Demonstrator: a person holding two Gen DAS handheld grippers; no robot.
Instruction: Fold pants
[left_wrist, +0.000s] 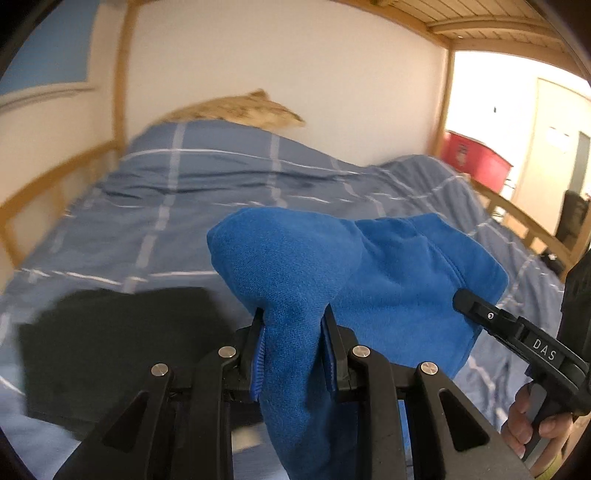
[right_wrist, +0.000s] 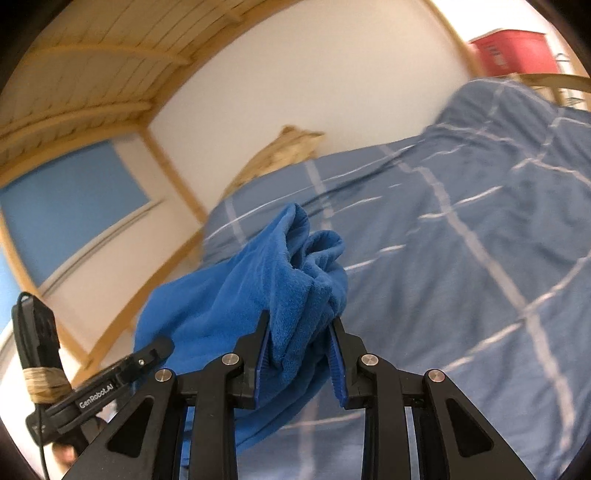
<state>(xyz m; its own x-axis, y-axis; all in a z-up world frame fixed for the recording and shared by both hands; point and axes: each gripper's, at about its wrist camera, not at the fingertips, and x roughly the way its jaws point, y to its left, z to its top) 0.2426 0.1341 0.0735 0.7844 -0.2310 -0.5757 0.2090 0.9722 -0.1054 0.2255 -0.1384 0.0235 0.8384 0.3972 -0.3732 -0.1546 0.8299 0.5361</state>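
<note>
Bright blue fleece pants (left_wrist: 388, 280) hang bunched in the air above the bed, held at two places. My left gripper (left_wrist: 293, 317) is shut on one bunch of the fabric. My right gripper (right_wrist: 301, 325) is shut on another bunch of the pants (right_wrist: 258, 288). The right gripper's finger (left_wrist: 480, 314) shows at the right of the left wrist view, against the cloth. The left gripper's finger (right_wrist: 147, 356) shows at the lower left of the right wrist view. The lower part of the pants drops out of sight below both cameras.
A blue checked duvet (left_wrist: 221, 192) covers the bed under a wooden bunk frame (left_wrist: 447, 103). A dark folded garment (left_wrist: 110, 350) lies on the duvet at the left. A tan pillow (left_wrist: 243, 109) rests by the wall. A red box (left_wrist: 476, 158) stands beyond the bed.
</note>
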